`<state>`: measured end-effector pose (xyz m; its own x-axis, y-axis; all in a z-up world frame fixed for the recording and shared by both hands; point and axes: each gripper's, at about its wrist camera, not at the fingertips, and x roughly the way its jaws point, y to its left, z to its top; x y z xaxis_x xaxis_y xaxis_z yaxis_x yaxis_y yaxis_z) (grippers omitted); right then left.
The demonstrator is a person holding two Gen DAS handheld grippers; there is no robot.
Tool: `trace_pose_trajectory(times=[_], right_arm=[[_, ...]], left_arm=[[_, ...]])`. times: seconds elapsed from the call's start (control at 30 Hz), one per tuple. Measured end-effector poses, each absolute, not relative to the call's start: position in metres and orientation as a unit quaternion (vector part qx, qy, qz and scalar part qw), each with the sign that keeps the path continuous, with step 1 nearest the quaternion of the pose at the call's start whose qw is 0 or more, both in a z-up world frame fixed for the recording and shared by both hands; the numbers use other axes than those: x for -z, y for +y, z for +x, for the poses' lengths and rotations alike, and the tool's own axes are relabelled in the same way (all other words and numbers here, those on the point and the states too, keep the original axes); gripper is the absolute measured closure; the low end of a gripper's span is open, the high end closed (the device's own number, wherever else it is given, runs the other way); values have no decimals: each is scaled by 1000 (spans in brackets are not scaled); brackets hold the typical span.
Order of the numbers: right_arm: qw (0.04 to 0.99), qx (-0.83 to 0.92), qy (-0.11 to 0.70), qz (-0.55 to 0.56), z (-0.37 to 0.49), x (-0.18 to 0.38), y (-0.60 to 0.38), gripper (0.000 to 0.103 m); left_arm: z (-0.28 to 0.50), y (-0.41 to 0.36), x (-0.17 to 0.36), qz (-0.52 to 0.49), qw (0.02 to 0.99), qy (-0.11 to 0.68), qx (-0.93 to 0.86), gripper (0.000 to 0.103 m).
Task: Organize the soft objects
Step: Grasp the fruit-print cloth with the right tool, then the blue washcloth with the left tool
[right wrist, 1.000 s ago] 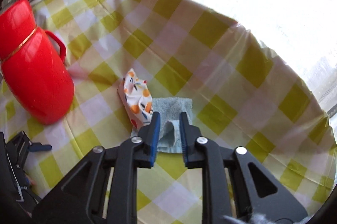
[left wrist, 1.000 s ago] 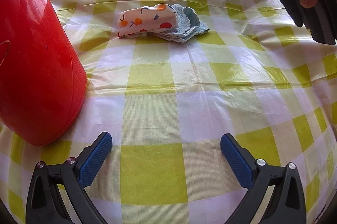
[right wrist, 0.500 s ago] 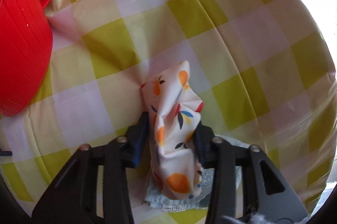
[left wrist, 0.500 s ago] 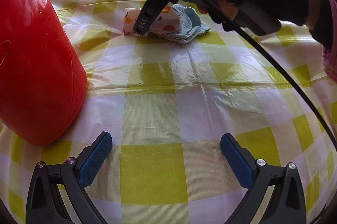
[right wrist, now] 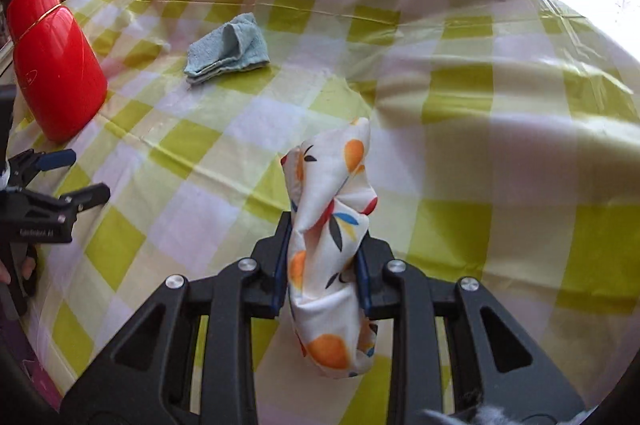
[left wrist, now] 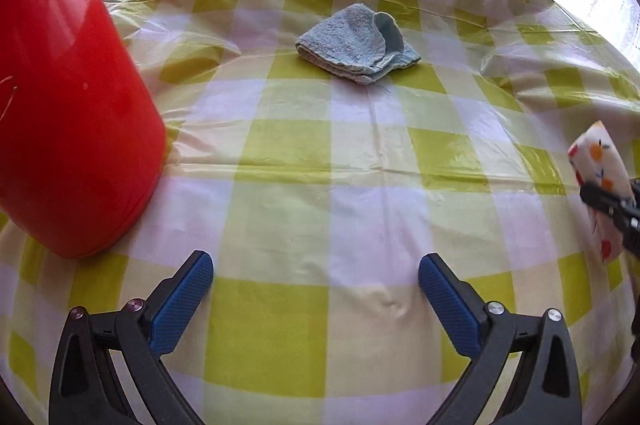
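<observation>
A white cloth printed with oranges [right wrist: 330, 245] is squeezed between the blue pads of my right gripper [right wrist: 322, 265], whose jaws are still closing on it; it is lifted above the checked tablecloth. That same cloth [left wrist: 600, 181] shows at the right edge of the left wrist view. A folded light-blue towel [left wrist: 356, 43] lies alone toward the far side of the table [right wrist: 226, 47]. My left gripper [left wrist: 316, 281] hovers open over bare tablecloth near the front, with nothing between its fingers.
A tall red flask [left wrist: 64, 105] stands at the left, close to my left gripper [right wrist: 60, 177]. The yellow-and-white checked plastic tablecloth [left wrist: 320, 185] is wrinkled. Bright curtained windows lie behind the table's far edge.
My right gripper closed on the orange-print cloth, lifted it off the blue towel and carried it to the right front. The towel stays in place. My left gripper barely moved.
</observation>
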<state>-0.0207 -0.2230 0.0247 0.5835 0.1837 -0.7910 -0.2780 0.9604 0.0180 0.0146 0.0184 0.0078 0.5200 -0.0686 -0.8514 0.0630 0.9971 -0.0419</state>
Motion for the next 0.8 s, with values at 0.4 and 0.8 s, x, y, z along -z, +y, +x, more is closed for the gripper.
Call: trace_pose_trajectory(times=[0.4, 0.8], right_arm=[[892, -160, 422, -26, -33, -6, -210, 69], [888, -179, 424, 9, -26, -5, -220, 68]], left_arm=[[181, -26, -16, -152, 860, 486, 4, 0], [205, -52, -6, -18, 890, 455, -36, 50]])
